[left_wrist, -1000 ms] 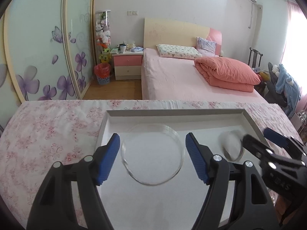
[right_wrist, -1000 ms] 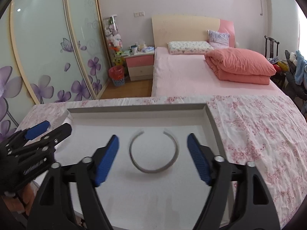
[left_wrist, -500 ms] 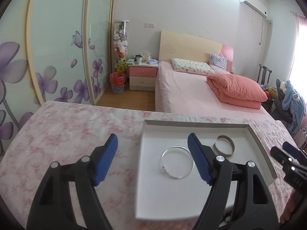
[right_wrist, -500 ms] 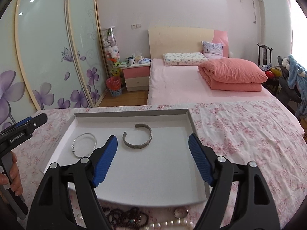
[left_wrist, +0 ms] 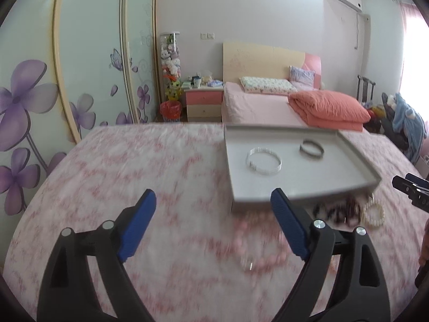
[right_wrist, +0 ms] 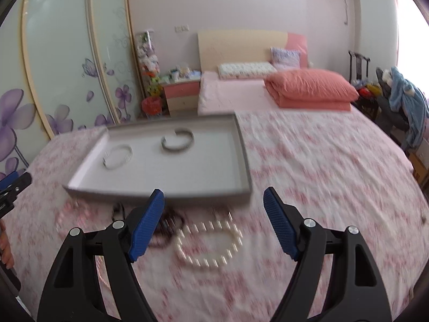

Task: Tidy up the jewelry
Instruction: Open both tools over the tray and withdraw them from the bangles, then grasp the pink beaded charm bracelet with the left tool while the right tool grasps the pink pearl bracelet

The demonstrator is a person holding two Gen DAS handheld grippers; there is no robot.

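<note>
Jewelry is split between tray and cloth. From my left gripper [left_wrist: 213, 224], whose jaws are opening with nothing between them, the grey tray [left_wrist: 356, 158] sits at two o'clock, holding a thin silver bangle [left_wrist: 263, 161] and a darker cuff [left_wrist: 311, 149] well apart. My right gripper [right_wrist: 214, 221] stands spread and empty above a pearl bracelet [right_wrist: 209, 244] on the floral cloth [right_wrist: 321, 166], with dark beads [right_wrist: 166, 222] blurred at nine o'clock of it.
</note>
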